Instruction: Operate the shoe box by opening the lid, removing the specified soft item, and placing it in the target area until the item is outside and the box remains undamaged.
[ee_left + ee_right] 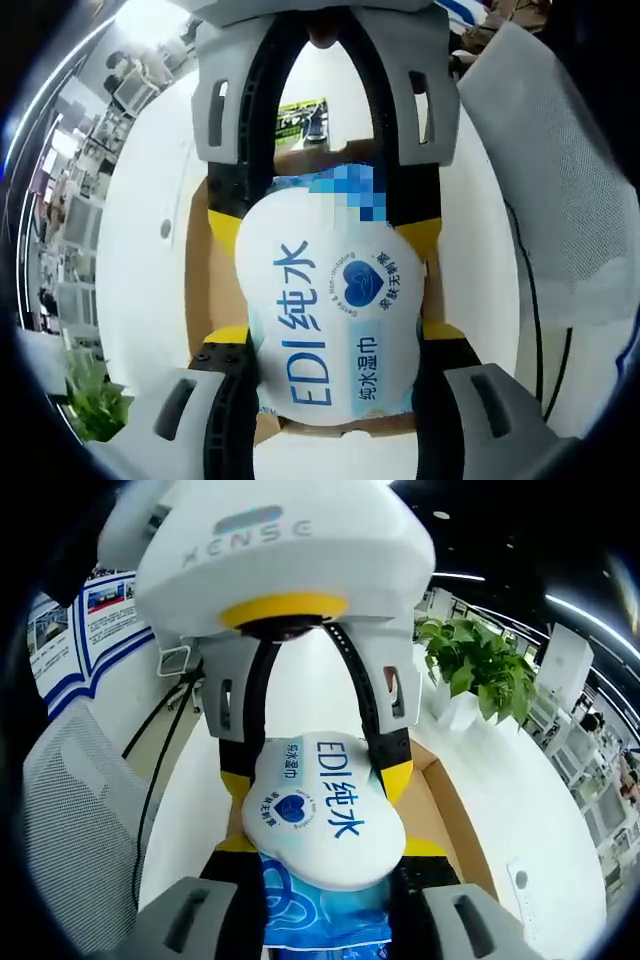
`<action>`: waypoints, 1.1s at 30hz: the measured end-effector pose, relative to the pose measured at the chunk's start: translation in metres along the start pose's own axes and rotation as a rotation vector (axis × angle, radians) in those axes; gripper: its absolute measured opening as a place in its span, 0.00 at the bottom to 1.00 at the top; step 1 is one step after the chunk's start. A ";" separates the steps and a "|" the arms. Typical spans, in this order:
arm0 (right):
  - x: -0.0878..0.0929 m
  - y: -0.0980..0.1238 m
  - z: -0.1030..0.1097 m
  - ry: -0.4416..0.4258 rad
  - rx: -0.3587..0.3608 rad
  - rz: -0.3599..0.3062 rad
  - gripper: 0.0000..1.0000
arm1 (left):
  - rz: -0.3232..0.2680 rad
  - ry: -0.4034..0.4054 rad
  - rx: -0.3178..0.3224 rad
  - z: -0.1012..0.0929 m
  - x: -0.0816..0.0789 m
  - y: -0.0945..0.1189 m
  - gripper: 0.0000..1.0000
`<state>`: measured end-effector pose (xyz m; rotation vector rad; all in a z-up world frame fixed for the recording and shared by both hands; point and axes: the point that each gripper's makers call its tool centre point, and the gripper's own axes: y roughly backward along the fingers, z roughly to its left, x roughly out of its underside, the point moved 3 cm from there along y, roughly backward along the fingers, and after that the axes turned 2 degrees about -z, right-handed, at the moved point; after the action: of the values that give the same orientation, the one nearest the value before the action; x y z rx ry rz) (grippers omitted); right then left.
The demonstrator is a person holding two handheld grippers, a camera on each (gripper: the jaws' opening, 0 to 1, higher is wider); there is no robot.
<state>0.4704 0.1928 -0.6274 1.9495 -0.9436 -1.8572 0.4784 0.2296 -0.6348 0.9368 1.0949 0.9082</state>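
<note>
Both claws meet end to end on one soft white-and-blue wet-wipes pack (330,310): the left claw (325,235) is clamped on its flanks, the right claw (315,780) likewise from the opposite end, above the open brown cardboard shoe box (455,810) on the white table (150,260).

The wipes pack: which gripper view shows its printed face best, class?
The left gripper view: the wipes pack faces the camera between both grippers' jaws, its label large. The right gripper view shows the pack smaller, foreshortened, blue end nearest.
</note>
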 end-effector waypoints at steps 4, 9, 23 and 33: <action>0.006 0.013 -0.003 -0.007 0.014 0.001 0.43 | -0.001 -0.016 0.003 0.002 -0.014 -0.001 0.61; 0.015 0.029 -0.007 -0.014 0.027 0.006 0.43 | -0.006 -0.031 0.005 0.005 -0.032 -0.004 0.61; 0.047 0.073 -0.014 -0.043 0.058 0.011 0.43 | -0.013 -0.070 0.023 0.009 -0.084 -0.019 0.61; 0.067 0.102 -0.025 -0.052 0.079 0.019 0.43 | -0.022 -0.088 0.023 0.019 -0.119 -0.030 0.61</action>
<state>0.4654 0.0691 -0.6138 1.9388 -1.0626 -1.8953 0.4757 0.1059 -0.6228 0.9731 1.0403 0.8301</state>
